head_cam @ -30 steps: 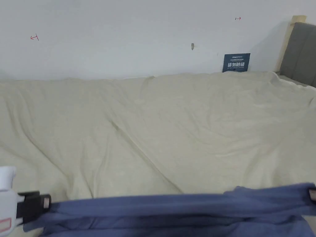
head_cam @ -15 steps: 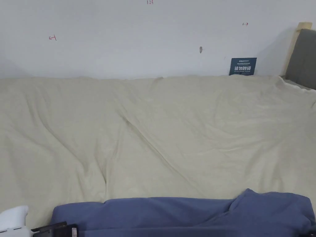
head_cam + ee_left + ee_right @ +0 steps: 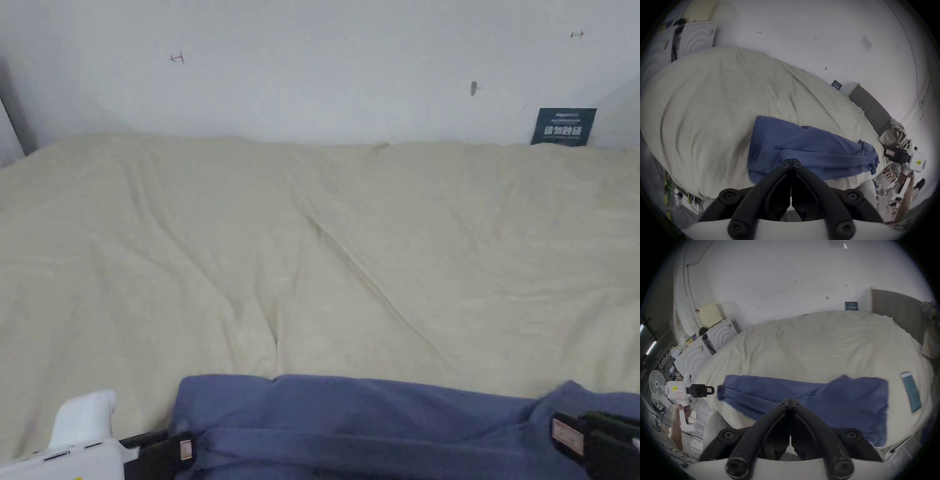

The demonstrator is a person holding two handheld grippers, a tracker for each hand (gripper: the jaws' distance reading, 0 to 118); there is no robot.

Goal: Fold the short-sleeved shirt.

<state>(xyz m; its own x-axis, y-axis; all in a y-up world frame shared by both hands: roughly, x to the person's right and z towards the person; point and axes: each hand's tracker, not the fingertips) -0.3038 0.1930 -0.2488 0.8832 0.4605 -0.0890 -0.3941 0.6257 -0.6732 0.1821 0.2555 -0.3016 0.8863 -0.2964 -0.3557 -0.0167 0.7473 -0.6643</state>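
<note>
Blue shirt (image 3: 350, 412) lies in a long band at the bed's (image 3: 312, 250) near edge.
Left gripper (image 3: 791, 162) and right gripper (image 3: 790, 402) both have jaws closed, empty, apart from the cloth. Risk, as I judge it: part overhangs the edge, so a one-layer pinch could drag the band off.

The shirt (image 3: 350, 419) was soft matt blue cloth, creased. The sheet (image 3: 312, 250) was matt cream cloth, wrinkled. The left gripper (image 3: 791, 160) had matt black plastic jaws on a smooth white plastic body. The wall (image 3: 325, 69) looked smooth and matt.
</note>
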